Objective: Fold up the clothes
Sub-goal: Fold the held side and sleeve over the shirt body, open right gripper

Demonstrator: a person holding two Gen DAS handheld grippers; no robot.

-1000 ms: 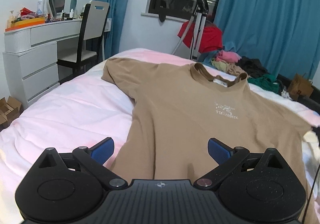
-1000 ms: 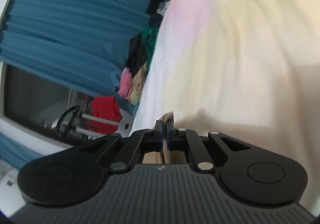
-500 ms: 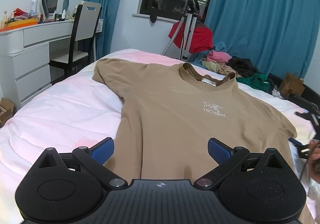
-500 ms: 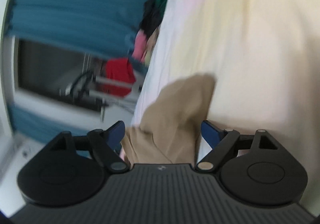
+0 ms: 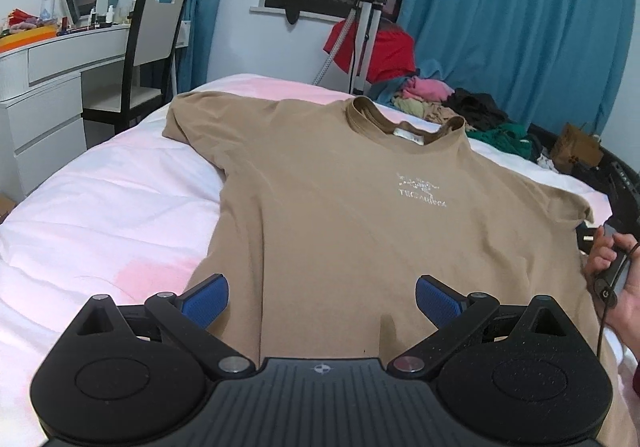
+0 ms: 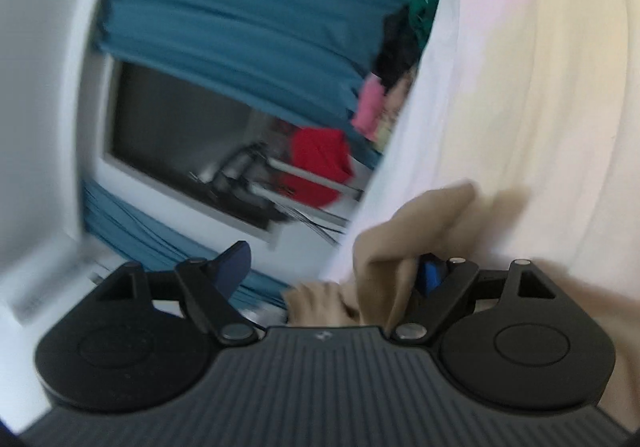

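Observation:
A tan T-shirt lies spread face up on the pink-white bed, collar at the far end and a pale logo on the chest. My left gripper hovers open just above its near hem, blue pads wide apart with nothing pinched. In the tilted, blurred right wrist view, my right gripper is open beside the shirt's right sleeve. The loose sleeve bunches between its jaws and rests against the right pad. A person's hand holding that gripper shows at the right edge.
A pile of mixed clothes sits at the bed's far right, with a brown paper bag beside it. A garment steamer stand with a red garment stands behind. A white dresser and a chair are on the left.
The right gripper was shut on the sleeve a second ago; it has opened and let the sleeve drop. The sleeve now lies out to the side, and the hand has come into the left wrist view.

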